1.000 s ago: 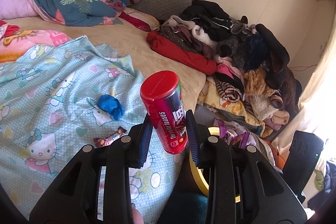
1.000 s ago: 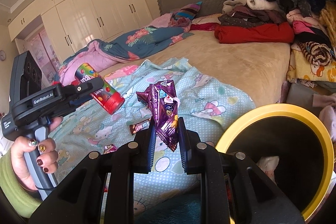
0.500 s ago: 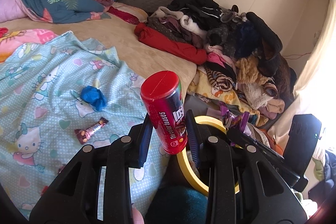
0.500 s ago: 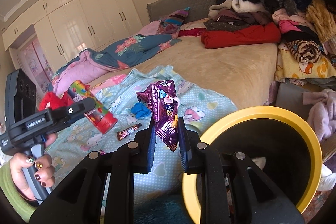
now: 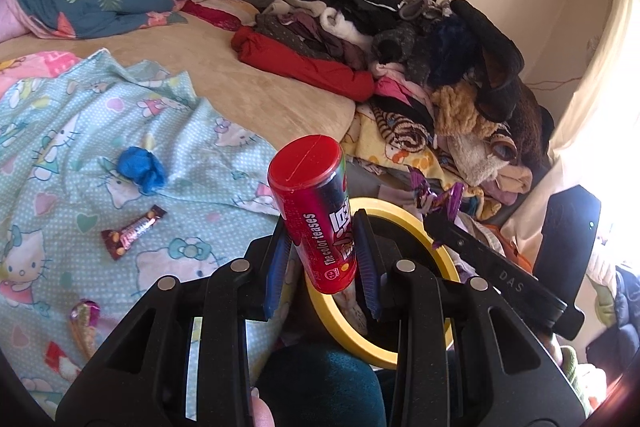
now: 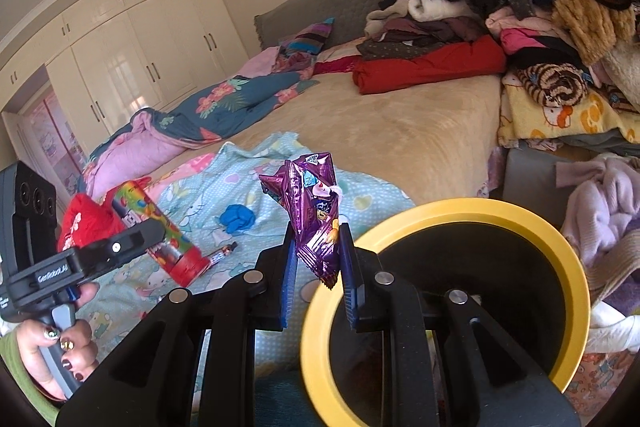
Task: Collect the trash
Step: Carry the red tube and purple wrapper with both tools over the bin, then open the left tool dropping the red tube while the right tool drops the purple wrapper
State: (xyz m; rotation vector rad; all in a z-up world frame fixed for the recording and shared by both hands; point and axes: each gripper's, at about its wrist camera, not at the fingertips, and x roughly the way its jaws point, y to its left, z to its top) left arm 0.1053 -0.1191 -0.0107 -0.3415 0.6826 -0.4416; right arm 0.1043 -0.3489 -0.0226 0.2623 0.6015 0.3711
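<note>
My left gripper (image 5: 322, 259) is shut on a red candy tube (image 5: 314, 211), held upright beside the yellow-rimmed bin (image 5: 400, 351). The tube also shows in the right wrist view (image 6: 160, 231). My right gripper (image 6: 318, 267) is shut on a crumpled purple snack wrapper (image 6: 314, 211), held at the left rim of the bin (image 6: 576, 291). The wrapper shows in the left wrist view (image 5: 436, 195) above the bin's far rim. A chocolate bar wrapper (image 5: 132, 231), a blue crumpled scrap (image 5: 140, 171) and a small pink wrapper (image 5: 82, 319) lie on the Hello Kitty sheet (image 5: 60, 147).
A tall pile of clothes (image 5: 420, 39) covers the right side of the bed. A floral quilt (image 5: 88, 3) and pillows lie at the far end. White wardrobes (image 6: 132, 47) stand behind. Lilac cloth (image 6: 604, 203) lies beside the bin.
Both grippers have moved right toward the bin with their loads. The right gripper with the wrapper now reaches the bin's rim; the left gripper with the tube has come closer to it.
</note>
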